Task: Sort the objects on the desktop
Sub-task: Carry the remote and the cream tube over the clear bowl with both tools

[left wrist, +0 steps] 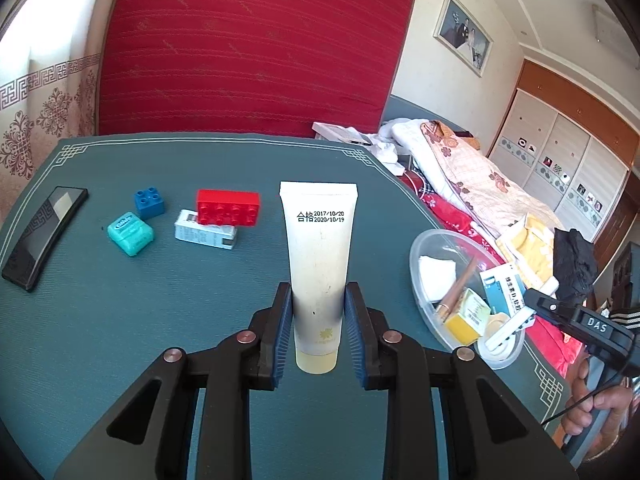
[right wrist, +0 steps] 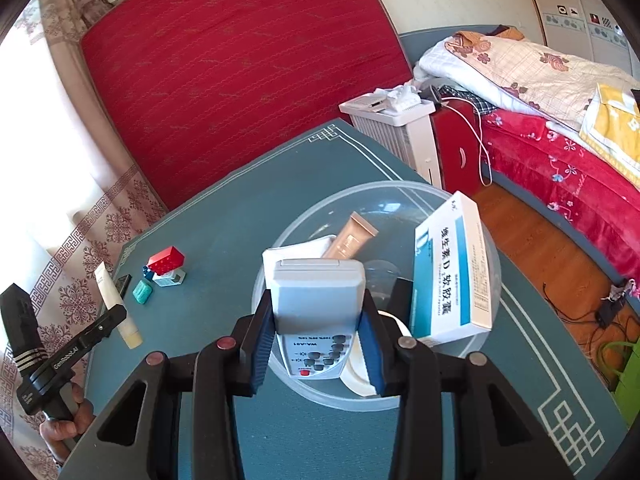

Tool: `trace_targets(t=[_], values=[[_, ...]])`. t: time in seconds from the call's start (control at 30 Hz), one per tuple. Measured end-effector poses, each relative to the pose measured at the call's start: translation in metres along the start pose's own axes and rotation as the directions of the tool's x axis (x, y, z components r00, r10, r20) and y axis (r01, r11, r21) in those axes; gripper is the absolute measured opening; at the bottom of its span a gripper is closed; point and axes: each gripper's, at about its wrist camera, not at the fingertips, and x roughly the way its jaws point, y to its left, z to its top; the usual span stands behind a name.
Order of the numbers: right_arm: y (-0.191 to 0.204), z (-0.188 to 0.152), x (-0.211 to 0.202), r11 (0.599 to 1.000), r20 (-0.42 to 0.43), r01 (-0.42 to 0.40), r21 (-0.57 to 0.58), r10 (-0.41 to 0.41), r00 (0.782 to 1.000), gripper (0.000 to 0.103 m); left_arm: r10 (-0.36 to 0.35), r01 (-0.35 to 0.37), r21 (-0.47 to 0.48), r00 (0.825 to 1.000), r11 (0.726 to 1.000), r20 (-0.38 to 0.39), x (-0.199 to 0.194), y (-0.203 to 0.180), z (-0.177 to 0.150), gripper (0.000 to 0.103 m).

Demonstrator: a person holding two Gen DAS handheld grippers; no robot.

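Fingers of the left gripper (left wrist: 318, 328) pinch a cream tube (left wrist: 318, 256) near its cap, above the teal table (left wrist: 120, 340). The right gripper (right wrist: 316, 344) clamps a grey remote (right wrist: 318, 300) over the clear bowl (right wrist: 494, 280), perhaps resting inside; a blue-white medicine box (right wrist: 450, 268) leans there.

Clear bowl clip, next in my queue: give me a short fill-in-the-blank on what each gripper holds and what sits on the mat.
The left gripper is shut on a white ____.
The right gripper holds a grey ____ over the clear bowl.
The red brick rests partly on a small ____.
The vitamin D box leans inside the ____.

Missing: tube; remote control; box; clear bowl
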Motion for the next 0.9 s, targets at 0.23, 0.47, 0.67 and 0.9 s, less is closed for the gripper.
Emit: trace_targets(t=[0.23, 0.47, 0.67, 0.9], values=[[-0.014, 0.000, 0.015, 0.999, -0.027, 0.032, 0.008, -0.032, 0.999, 0.043, -0.038, 0.039, 0.023, 0.999, 0.999, -0.024, 0.007, -0.025, 0.000, 0.028], [-0.018, 0.003, 0.029, 0.998, -0.021, 0.062, -0.028, -0.063, 0.998, 0.043, -0.063, 0.067, 0.069, 0.996, 0.995, -0.062, 0.022, -0.059, -0.003, 0.028], [-0.022, 0.004, 0.034, 0.997, -0.012, 0.063, -0.044, -0.063, 0.998, 0.043, -0.076, 0.085, 0.110, 0.993, 0.990, -0.087, 0.036, -0.086, -0.002, 0.028], [-0.024, -0.001, 0.032, 0.992, 0.022, 0.092, -0.083, -0.091, 0.996, 0.043, -0.085, 0.103, 0.157, 0.990, 0.982, -0.114, 0.059, -0.115, 0.001, 0.028]])
